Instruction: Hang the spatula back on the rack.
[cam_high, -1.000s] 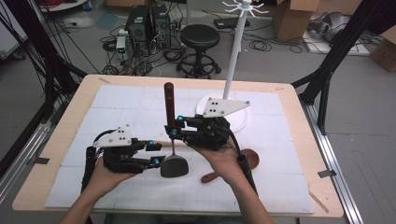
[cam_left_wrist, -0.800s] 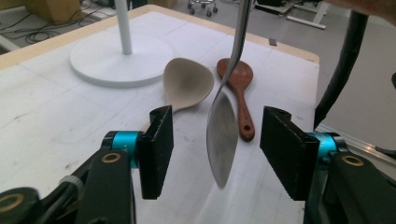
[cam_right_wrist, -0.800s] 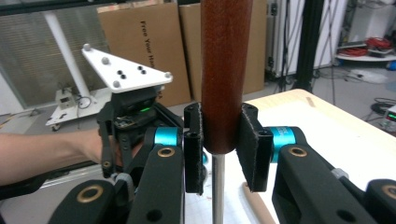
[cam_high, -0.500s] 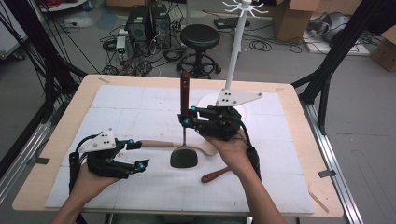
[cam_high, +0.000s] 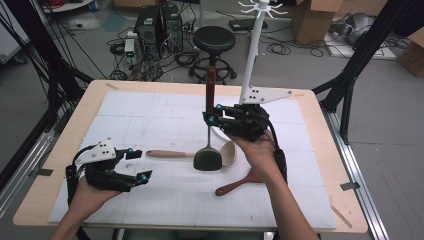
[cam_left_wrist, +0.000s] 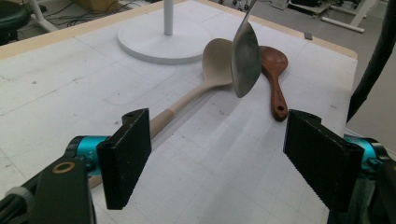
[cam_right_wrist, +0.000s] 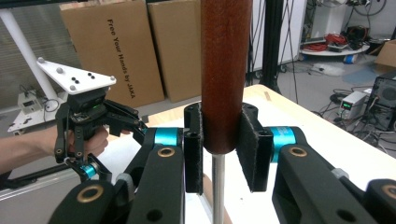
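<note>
My right gripper (cam_high: 212, 114) is shut on the dark red wooden handle (cam_high: 210, 87) of a metal spatula and holds it upright. The spatula's dark head (cam_high: 206, 159) hangs just over the white mat. In the right gripper view both pads clamp the handle (cam_right_wrist: 224, 70) near its lower end. A pale wooden spoon (cam_high: 170, 154) lies flat behind the head, and a red-brown spoon (cam_high: 235, 186) lies to its right. My left gripper (cam_high: 138, 163) sits low at the left. Its jaws have just been opening and stand apart with nothing between them, facing the spatula head (cam_left_wrist: 246, 58) and the pale spoon (cam_left_wrist: 219, 60).
A white hook stand (cam_high: 252, 55) rises behind my right gripper, its round base (cam_left_wrist: 159, 39) on the mat. The wooden table edge (cam_high: 320, 150) frames the mat. A black stool (cam_high: 214, 40) and computers stand on the floor beyond; cardboard boxes (cam_right_wrist: 112, 51) are to one side.
My left gripper has drawn back to the left, away from the spatula head, and its jaws have opened. My right gripper has carried the upright spatula to the right.
</note>
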